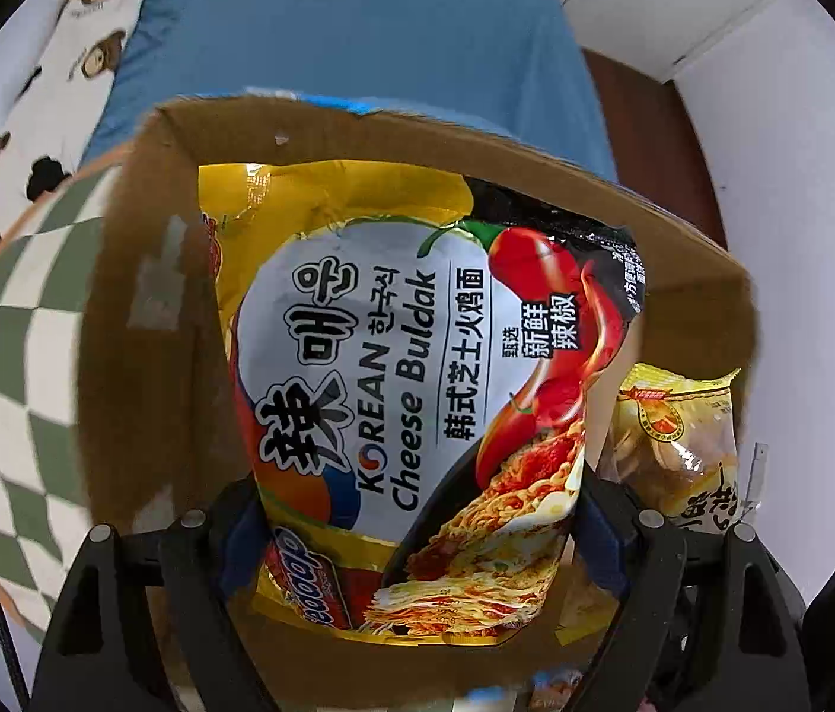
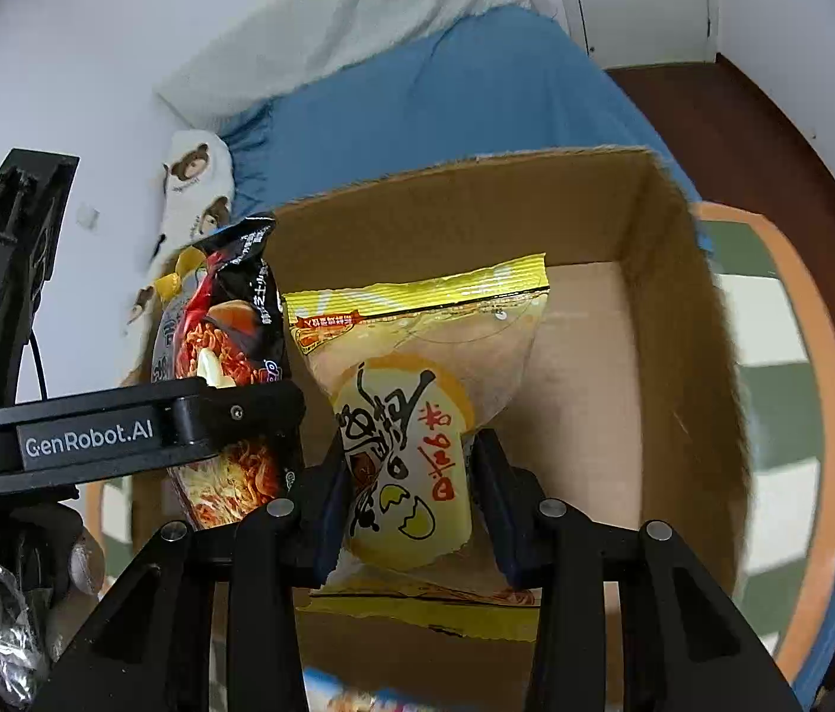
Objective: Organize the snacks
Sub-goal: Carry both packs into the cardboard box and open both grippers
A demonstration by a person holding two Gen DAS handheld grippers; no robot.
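My left gripper [image 1: 417, 534] is shut on a yellow and white Cheese Buldak noodle packet [image 1: 394, 356], held upright inside a brown cardboard box [image 1: 144, 308]. My right gripper [image 2: 411, 504] is shut on a yellow packet with an egg drawing [image 2: 411, 433], also inside the box [image 2: 684, 326]. The egg packet shows at the right in the left wrist view [image 1: 678, 445]. The noodle packet [image 2: 228, 350] and the left gripper [image 2: 121, 433] show at the left in the right wrist view.
The box stands on a green and white checked cloth [image 1: 8, 368] with an orange border. A blue bed [image 1: 358, 29] and a bear-print pillow [image 1: 79, 18] lie behind. More packets lie below the box's near edge [image 2: 358, 694].
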